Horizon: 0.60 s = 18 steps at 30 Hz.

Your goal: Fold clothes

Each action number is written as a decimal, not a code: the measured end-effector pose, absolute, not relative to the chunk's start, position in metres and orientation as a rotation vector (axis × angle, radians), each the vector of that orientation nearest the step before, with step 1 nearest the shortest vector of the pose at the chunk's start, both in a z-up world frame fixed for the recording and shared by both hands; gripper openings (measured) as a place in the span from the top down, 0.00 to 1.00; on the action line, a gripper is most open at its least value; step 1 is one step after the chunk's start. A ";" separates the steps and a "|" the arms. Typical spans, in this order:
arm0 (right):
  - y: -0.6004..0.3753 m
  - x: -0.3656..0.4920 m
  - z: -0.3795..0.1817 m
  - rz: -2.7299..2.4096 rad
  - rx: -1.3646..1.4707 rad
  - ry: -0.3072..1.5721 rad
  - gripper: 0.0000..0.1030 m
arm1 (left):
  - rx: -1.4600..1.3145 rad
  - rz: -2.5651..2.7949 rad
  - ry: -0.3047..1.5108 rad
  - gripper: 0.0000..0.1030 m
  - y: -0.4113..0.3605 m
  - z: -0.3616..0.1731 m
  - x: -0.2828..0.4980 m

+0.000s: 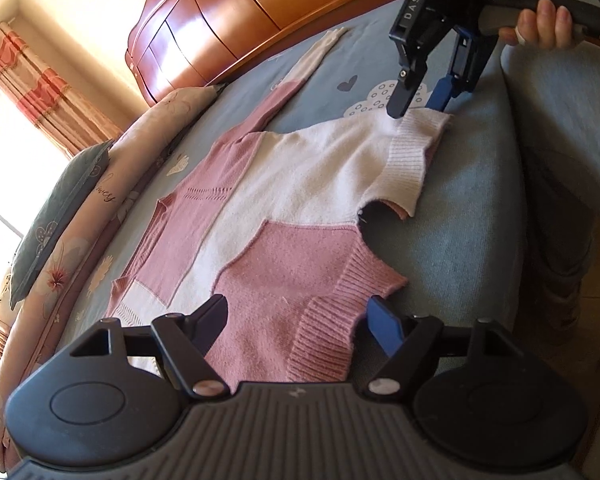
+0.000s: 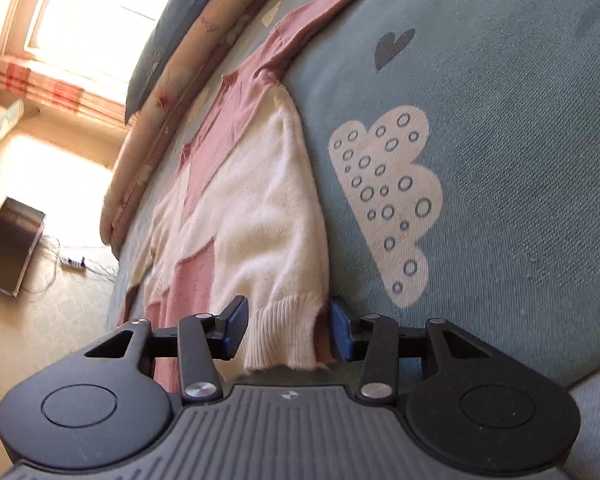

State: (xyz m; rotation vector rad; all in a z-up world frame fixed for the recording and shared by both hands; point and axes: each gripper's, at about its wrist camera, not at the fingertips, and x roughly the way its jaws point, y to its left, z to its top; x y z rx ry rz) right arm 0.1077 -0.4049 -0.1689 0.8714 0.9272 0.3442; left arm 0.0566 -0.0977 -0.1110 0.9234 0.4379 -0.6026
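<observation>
A pink and white knit sweater point(image 1: 300, 184) lies spread on the blue bed sheet point(image 1: 480, 220), with one sleeve stretched toward the headboard. My left gripper point(image 1: 298, 316) is open, and the pink ribbed hem corner point(image 1: 328, 340) lies between its wide-set fingers without being pressed. My right gripper point(image 1: 420, 104), held by a hand point(image 1: 540, 20), points down at the white ribbed hem corner point(image 1: 412, 160). In the right wrist view that gripper point(image 2: 288, 328) stands open astride the white hem point(image 2: 280, 336), both blue pads just clear of the cloth. The sweater point(image 2: 252, 216) runs away from it.
A wooden headboard point(image 1: 228, 20) stands at the far end. A floral bolster point(image 1: 100, 220) and a grey pillow point(image 1: 60, 208) line the bed's far side. The person's leg in jeans point(image 1: 560, 160) is at the near edge. A dark box point(image 2: 12, 248) and a power strip point(image 2: 74, 262) sit on the floor.
</observation>
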 end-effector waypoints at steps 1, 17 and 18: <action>-0.402 0.109 -0.165 0.352 0.830 0.946 0.52 | 0.923 -0.603 0.438 0.25 -0.097 -0.111 0.056; -0.408 0.115 -0.134 0.375 0.666 0.887 0.91 | 0.937 -0.602 0.466 0.22 -0.088 -0.114 0.052; -0.408 0.116 -0.126 0.373 0.633 0.886 0.92 | 0.933 -0.604 0.474 0.22 -0.087 -0.114 0.052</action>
